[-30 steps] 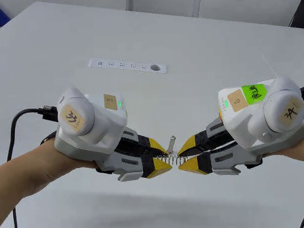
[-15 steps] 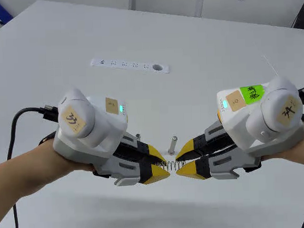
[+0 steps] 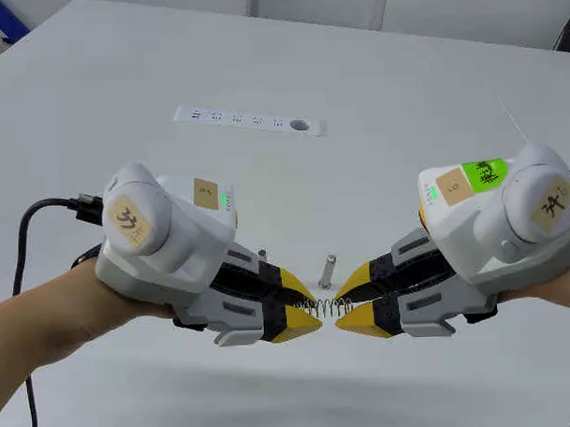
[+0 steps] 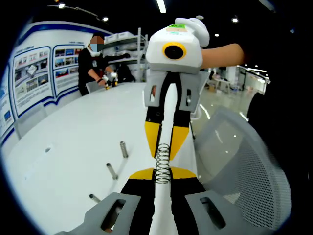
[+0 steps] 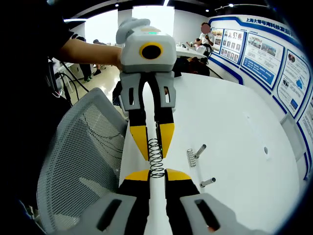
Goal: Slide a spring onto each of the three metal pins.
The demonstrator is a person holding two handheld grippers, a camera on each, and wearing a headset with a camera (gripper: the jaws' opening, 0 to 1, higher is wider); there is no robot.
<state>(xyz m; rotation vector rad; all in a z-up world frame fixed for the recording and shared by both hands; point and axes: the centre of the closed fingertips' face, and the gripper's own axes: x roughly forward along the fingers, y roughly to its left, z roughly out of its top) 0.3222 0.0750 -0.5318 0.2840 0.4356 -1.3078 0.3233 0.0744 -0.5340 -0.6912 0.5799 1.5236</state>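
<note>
left gripper (image 3: 305, 307) and right gripper (image 3: 351, 302) each clamp an end of the spring (image 3: 328, 308) — level (pin (image 3: 328, 269) just behind)

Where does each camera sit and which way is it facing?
Head view: on the headset, facing forward and down at the table; both forearms, left claw and right claw show.
Left gripper view: on the left claw, facing the right claw; own jaws at bottom.
Right gripper view: on the right claw, facing the left claw; own jaws at bottom.
Shared: all see the spring between both claws.
</note>
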